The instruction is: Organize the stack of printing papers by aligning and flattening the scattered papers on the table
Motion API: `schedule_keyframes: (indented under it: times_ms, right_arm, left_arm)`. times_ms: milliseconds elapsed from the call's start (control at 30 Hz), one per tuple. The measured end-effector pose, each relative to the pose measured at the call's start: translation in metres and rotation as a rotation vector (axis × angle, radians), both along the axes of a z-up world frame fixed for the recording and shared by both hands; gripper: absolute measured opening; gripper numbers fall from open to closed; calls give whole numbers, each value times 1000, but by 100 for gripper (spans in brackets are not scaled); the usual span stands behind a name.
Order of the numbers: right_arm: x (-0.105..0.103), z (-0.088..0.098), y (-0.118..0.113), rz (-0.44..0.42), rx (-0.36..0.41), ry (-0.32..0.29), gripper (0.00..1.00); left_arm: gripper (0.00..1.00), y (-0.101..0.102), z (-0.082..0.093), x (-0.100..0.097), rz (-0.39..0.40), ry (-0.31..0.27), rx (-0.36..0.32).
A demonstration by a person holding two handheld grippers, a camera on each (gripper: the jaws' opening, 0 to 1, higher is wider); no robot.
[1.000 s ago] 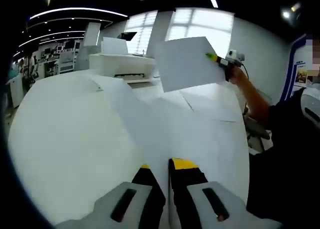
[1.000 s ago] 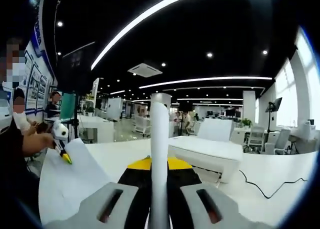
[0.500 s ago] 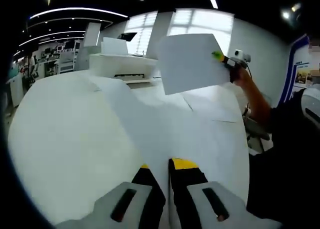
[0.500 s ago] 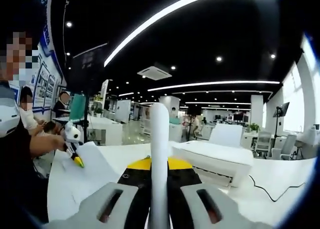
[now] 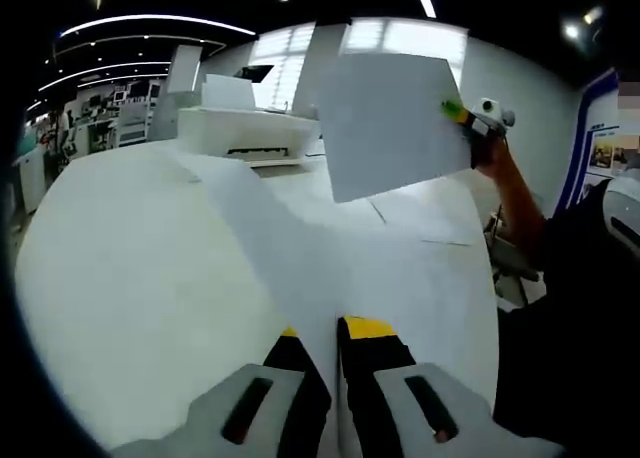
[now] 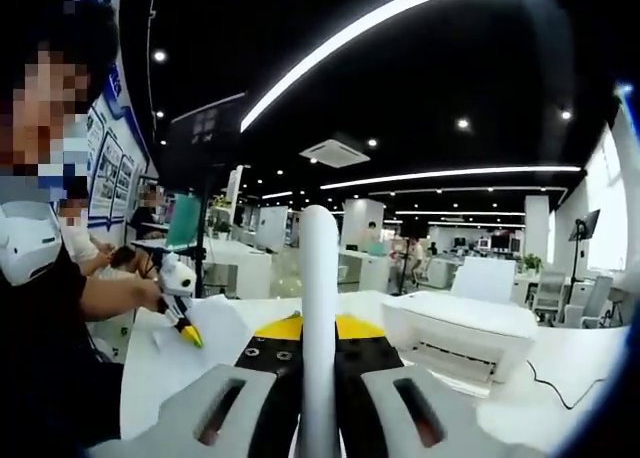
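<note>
In the left gripper view my left gripper (image 5: 335,334) is shut on the near edge of a white sheet (image 5: 330,258) that lies forward across the white table (image 5: 120,268). Up at the right, the right gripper (image 5: 456,111) holds another white sheet (image 5: 390,123) in the air, tilted over the table. More sheets (image 5: 425,213) lie flat beneath it. In the right gripper view my right gripper (image 6: 318,330) is shut on that raised sheet (image 6: 319,278), seen edge-on. At the left there, the left gripper (image 6: 187,332) pinches its paper (image 6: 222,328).
A white printer (image 5: 245,128) stands at the back of the table, seen as well in the right gripper view as printer (image 6: 465,328) with a black cable (image 6: 562,376) beside it. A person's arm (image 5: 515,203) and dark clothes are at the right. Office desks stand behind.
The right gripper has lifted its sheet higher and slightly rightward over the table. The left gripper has stayed put, still pinching its sheet.
</note>
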State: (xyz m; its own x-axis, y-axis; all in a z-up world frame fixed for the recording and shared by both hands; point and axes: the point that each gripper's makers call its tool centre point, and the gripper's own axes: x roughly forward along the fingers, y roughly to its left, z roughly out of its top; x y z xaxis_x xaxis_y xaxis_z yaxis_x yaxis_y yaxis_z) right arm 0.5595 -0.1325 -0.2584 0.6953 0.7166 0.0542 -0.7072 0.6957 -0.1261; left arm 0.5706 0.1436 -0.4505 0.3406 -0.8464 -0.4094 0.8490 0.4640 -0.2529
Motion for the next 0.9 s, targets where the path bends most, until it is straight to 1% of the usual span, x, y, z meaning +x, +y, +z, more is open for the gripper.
schedule_keyframes:
  times_ms: [400,667,900]
  right_arm:
    - [-8,-1,15,31,0,5,5]
    - [-20,9,33,78,5,-10,5]
    - [-27,12,42,105,15,-14,5]
  left_arm:
    - [7,1,-1,0,2,2,-1]
    - [7,-1,-2,1,3,8,-7]
    - [7,-2,-1,1,4,10,-13]
